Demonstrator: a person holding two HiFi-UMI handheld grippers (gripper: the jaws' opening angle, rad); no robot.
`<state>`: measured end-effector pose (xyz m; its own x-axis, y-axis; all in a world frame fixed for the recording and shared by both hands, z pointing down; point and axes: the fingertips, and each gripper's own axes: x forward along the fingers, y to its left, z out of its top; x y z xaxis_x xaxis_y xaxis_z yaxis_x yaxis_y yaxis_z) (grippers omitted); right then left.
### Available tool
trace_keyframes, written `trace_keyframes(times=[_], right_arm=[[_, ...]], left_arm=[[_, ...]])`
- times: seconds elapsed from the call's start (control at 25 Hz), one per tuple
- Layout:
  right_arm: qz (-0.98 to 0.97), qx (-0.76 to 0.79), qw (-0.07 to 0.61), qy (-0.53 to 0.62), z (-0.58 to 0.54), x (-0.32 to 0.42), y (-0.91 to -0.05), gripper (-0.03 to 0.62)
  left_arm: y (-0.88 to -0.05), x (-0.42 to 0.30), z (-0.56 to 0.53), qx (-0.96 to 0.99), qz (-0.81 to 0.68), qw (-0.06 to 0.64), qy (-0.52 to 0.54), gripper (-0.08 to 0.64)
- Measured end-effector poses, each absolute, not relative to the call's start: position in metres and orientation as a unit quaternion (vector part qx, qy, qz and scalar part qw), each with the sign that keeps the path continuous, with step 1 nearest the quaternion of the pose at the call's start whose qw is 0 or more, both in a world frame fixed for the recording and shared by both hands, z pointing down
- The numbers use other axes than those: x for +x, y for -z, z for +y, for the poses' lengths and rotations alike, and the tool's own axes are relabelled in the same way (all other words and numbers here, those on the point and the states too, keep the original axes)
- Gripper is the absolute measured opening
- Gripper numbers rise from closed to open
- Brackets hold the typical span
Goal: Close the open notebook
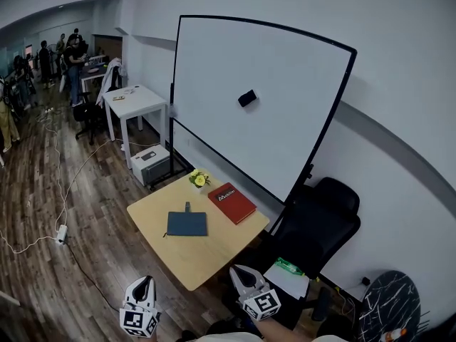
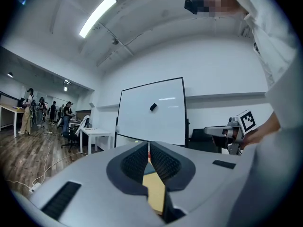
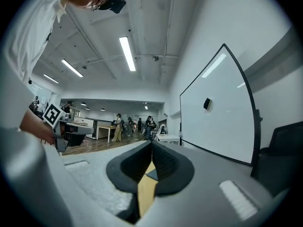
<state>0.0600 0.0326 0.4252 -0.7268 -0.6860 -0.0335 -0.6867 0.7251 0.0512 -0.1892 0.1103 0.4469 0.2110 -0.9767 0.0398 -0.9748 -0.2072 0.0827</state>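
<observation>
Wooden table point(image 1: 201, 259) beside whiteboard point(image 1: 235, 137) (blue notebook point(image 1: 187, 224) on it); left gripper point(image 1: 147, 281), right gripper point(image 1: 238, 270) pressed together.

**What cannot be made out**

The print on the red book point(image 1: 231, 202) is too small to read, and so is the dark piece at the top edge of the blue notebook point(image 1: 187, 224). The table point(image 1: 206, 258) hides part of the black chair point(image 1: 324, 223). The bottom edge cuts a patterned round thing point(image 1: 388, 305).

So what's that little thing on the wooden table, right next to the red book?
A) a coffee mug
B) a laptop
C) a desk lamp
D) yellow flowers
D: in the head view, small yellow flowers stand at the far edge of the table, just left of the red book.
</observation>
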Motion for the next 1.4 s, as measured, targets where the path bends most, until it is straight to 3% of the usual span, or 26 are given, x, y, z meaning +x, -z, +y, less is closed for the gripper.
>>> trace_keyframes(times=[0.2, 0.76, 1.16, 1.4], right_arm=[[0.933, -0.358, 0.015, -0.029, 0.041, 0.080, -0.426, 0.003], [0.935, -0.355, 0.013, -0.002, 0.100, 0.204, -0.455, 0.003], [0.934, -0.352, 0.010, -0.069, 0.131, 0.239, -0.421, 0.003], [0.928, -0.371, 0.010, -0.010, 0.136, 0.264, -0.439, 0.003]], left_arm=[[-0.443, -0.173, 0.136, 0.762, -0.646, 0.039, -0.005, 0.023], [-0.452, -0.040, 0.197, 0.774, -0.631, 0.037, -0.044, 0.023], [-0.429, -0.039, 0.238, 0.749, -0.662, 0.010, -0.018, 0.023], [-0.462, -0.032, 0.242, 0.748, -0.662, 0.053, -0.010, 0.023]])
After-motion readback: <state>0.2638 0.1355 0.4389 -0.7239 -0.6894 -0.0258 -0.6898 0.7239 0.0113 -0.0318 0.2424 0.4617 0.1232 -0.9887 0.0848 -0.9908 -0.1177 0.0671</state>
